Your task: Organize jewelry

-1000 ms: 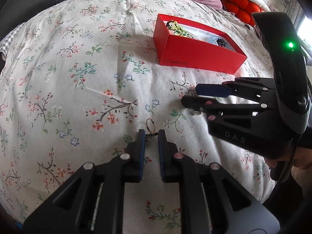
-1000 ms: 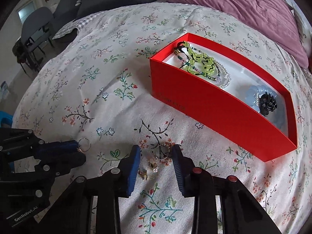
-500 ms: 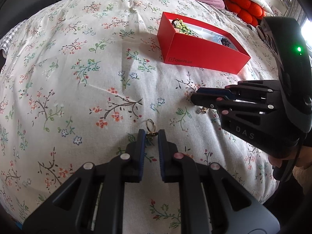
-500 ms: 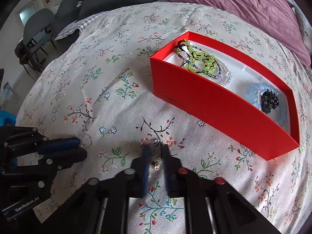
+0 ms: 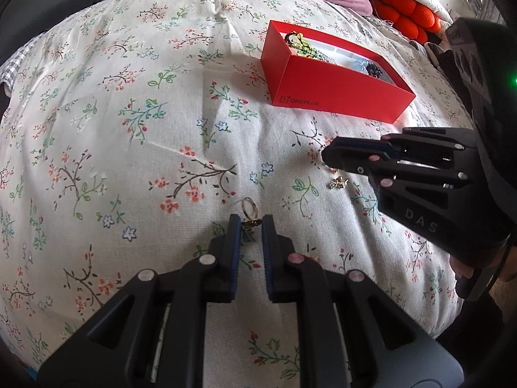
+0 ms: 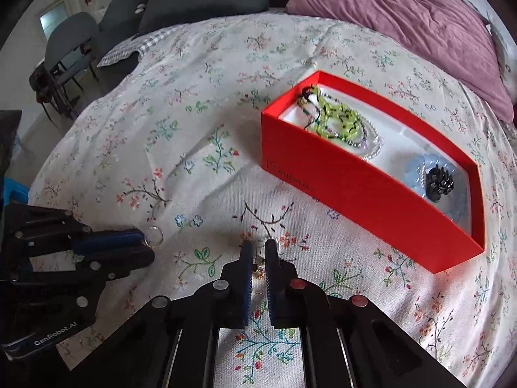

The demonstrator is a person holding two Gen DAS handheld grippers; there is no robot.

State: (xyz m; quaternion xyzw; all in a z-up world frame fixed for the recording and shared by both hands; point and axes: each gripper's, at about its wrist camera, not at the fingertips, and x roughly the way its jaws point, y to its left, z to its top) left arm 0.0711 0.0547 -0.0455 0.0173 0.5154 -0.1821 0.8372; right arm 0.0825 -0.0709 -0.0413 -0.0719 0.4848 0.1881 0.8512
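Note:
My left gripper [image 5: 251,221] is shut on a thin gold ring [image 5: 248,209], pinching its ornate top just above the floral bedspread. The same ring [image 6: 155,236] pokes out of that gripper [image 6: 147,245] in the right wrist view. My right gripper [image 6: 258,247] is shut, and a small gold earring [image 6: 258,261] is pinched between its pads. In the left wrist view it [image 5: 324,156] points left, low over the bedspread. Another small earring [image 5: 337,183] lies loose beneath it. The red box [image 6: 355,194] behind holds a green bead necklace [image 6: 336,119] and a black piece [image 6: 439,181].
The red box [image 5: 339,93] lies open on the floral bedspread [image 5: 129,129], beyond both grippers. A purple pillow [image 6: 404,16] lies at the head of the bed and an orange cushion [image 5: 407,13] at the far right. Grey chairs [image 6: 71,42] stand off the bed's left side.
The right gripper's jaws have closed from wide apart onto the small earring on the bedspread. The left gripper has kept its hold on the ring and stayed put.

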